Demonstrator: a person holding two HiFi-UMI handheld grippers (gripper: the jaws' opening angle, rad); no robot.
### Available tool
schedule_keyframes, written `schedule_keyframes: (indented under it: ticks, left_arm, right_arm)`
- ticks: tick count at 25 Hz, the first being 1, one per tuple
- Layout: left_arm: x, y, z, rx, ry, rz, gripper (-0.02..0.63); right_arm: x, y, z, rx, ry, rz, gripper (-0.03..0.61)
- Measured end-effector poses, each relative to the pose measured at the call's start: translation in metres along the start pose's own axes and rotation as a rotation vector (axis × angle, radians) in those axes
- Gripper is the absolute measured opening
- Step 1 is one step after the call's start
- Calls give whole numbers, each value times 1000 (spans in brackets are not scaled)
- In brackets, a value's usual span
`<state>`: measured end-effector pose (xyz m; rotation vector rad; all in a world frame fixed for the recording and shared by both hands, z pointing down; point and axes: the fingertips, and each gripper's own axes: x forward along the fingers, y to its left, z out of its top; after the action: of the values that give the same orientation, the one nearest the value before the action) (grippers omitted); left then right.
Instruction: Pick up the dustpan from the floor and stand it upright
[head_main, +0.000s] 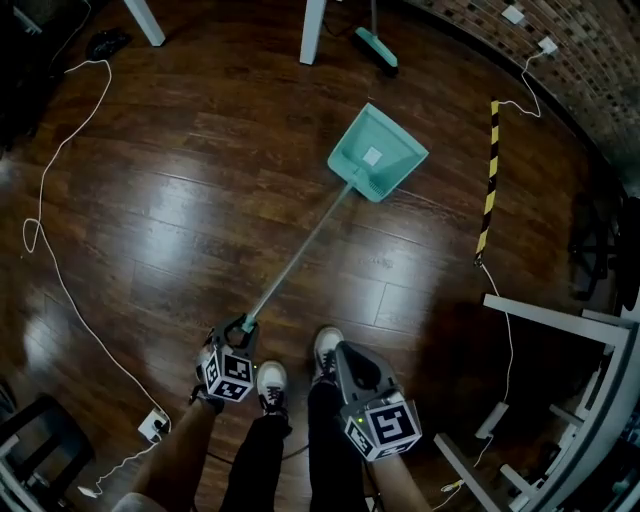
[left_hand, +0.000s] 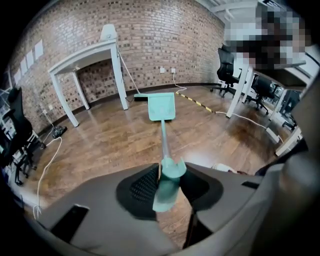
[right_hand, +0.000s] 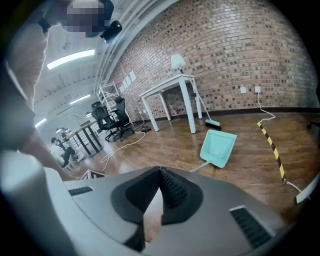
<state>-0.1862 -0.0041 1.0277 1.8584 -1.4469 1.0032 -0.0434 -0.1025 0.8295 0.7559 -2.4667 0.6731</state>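
A teal dustpan (head_main: 376, 152) lies on the wooden floor ahead of me, with its long thin handle (head_main: 300, 250) running back to my left gripper (head_main: 243, 325). In the left gripper view the pan (left_hand: 162, 107) is far out, and the teal grip at the handle's end (left_hand: 167, 187) sits pinched between the pads of the left gripper (left_hand: 167, 172). My right gripper (head_main: 340, 350) hangs above my right shoe, apart from the handle. In the right gripper view the right gripper (right_hand: 160, 172) has its pads together with nothing between them, and the dustpan (right_hand: 218, 148) shows beyond.
A teal broom (head_main: 378, 48) stands by a white table leg (head_main: 312, 30) at the back. A yellow-black strip (head_main: 489, 180) and a white cable (head_main: 45, 200) lie on the floor. A white desk frame (head_main: 560, 320) stands at the right; a power strip (head_main: 152, 425) lies near my feet.
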Motion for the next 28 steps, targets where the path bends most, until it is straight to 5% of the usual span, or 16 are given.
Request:
schedule_keyframes:
  ticks: [15, 28]
  left_arm:
    - [-81, -37, 287, 22, -163, 20, 144]
    - [-65, -35, 472, -65, -193, 95, 141]
  right_arm:
    - [-159, -101, 155, 56, -181, -261, -11]
    - [-264, -236, 275, 31, -328, -376, -11]
